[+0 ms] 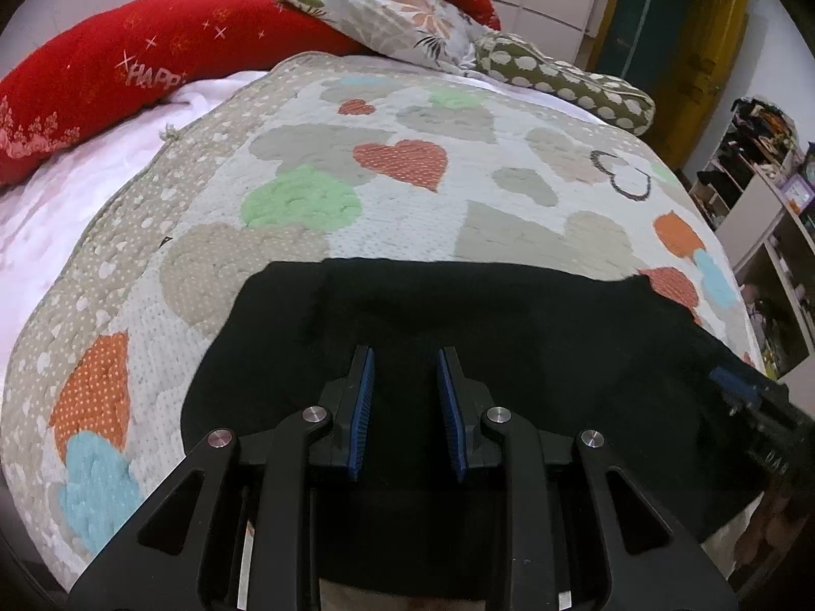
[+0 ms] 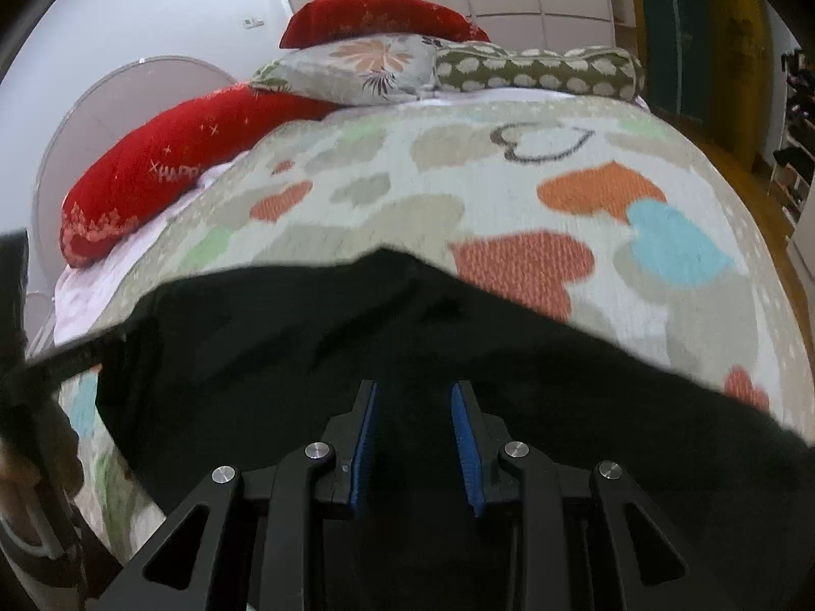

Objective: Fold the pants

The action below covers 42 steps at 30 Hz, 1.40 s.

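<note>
Black pants (image 1: 458, 315) lie spread across the near edge of the bed on a heart-patterned quilt (image 1: 407, 193). My left gripper (image 1: 406, 356) is open just above the pants' near part, nothing between its blue pads. My right gripper (image 2: 414, 389) is open too, over the right part of the pants (image 2: 305, 336); it also shows at the right edge of the left wrist view (image 1: 749, 397). The left gripper's body shows at the left edge of the right wrist view (image 2: 30, 366). The pants' near edge hangs below both views, hidden by the grippers.
Red pillows (image 1: 127, 76), a floral pillow (image 1: 397, 20) and a green spotted bolster (image 1: 570, 81) lie at the bed's far end. A shelf unit (image 1: 764, 234) stands to the right by a wooden floor (image 2: 754, 193). White cupboards are at the back.
</note>
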### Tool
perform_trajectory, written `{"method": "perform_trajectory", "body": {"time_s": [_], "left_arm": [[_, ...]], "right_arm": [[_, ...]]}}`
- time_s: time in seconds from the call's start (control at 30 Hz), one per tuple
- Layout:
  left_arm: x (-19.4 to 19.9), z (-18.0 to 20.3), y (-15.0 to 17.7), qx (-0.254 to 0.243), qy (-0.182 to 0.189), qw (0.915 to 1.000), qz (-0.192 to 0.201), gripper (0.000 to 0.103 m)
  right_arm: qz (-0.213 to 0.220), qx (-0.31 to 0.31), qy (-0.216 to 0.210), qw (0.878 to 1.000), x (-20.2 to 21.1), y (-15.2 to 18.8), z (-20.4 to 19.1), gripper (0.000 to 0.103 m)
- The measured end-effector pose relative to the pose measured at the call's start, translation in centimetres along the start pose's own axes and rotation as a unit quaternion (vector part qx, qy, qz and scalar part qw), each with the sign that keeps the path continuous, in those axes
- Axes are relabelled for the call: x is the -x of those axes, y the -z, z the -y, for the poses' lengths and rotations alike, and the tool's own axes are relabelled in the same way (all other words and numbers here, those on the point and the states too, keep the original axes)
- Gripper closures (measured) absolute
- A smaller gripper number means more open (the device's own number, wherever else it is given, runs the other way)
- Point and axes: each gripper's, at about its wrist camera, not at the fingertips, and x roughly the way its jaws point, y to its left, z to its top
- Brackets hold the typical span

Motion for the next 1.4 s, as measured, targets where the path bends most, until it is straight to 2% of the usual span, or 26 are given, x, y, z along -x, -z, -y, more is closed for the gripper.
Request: {"method": "perform_trajectory", "body": {"time_s": [0.33, 0.4, 0.43, 0.47, 0.53, 0.73, 0.9, 1.1, 1.3, 1.4], "left_arm": [[0.2, 1.0, 1.9, -0.002, 0.013, 0.9997, -0.02, 0.078], [0.0, 1.2, 2.2, -0.003, 0.014, 0.9996, -0.025, 0.068], [-0.1, 1.2, 2.3, -0.002, 0.017, 0.9995, -0.025, 0.049], [-0.1, 1.2, 2.4, 0.002, 0.024, 0.9994, -0.023, 0.04], [0.0, 1.2, 2.7, 0.01, 0.031, 0.9994, -0.013, 0.039], [-0.5, 1.9, 3.3, -0.016, 0.011, 0.9997, -0.012, 0.038], [-0.4, 2.2, 3.4, -0.021, 0.008, 0.9996, -0.014, 0.038], [0.3, 3.3, 3.2, -0.026, 0.029, 0.9991, -0.018, 0.038], [0.3, 6.0, 3.3, -0.061, 0.042, 0.997, -0.023, 0.038], [0.2, 7.6, 3.4, -0.081, 0.05, 0.9952, -0.024, 0.038]], "right_arm": [[0.004, -0.019, 0.007, 1.0, 2.6, 3.3, 1.5, 0.072], [0.0, -0.021, 0.009, 1.0, 2.7, 3.9, 1.7, 0.071], [-0.001, -0.021, 0.009, 1.0, 2.8, 4.1, 1.8, 0.071], [-0.002, -0.022, 0.01, 1.0, 2.7, 4.4, 1.9, 0.07], [-0.003, -0.021, 0.009, 1.0, 2.6, 4.9, 2.0, 0.069], [0.008, -0.036, -0.015, 0.999, 3.0, 5.8, 3.0, 0.067], [0.02, -0.052, -0.031, 0.998, 5.1, 6.1, 3.5, 0.065], [0.038, -0.098, -0.009, 0.994, 8.4, 7.6, 6.7, 0.063], [0.041, -0.14, 0.034, 0.989, 10.6, 9.6, 10.8, 0.063], [0.05, -0.163, 0.022, 0.985, 11.7, 10.2, 12.6, 0.063]]}}
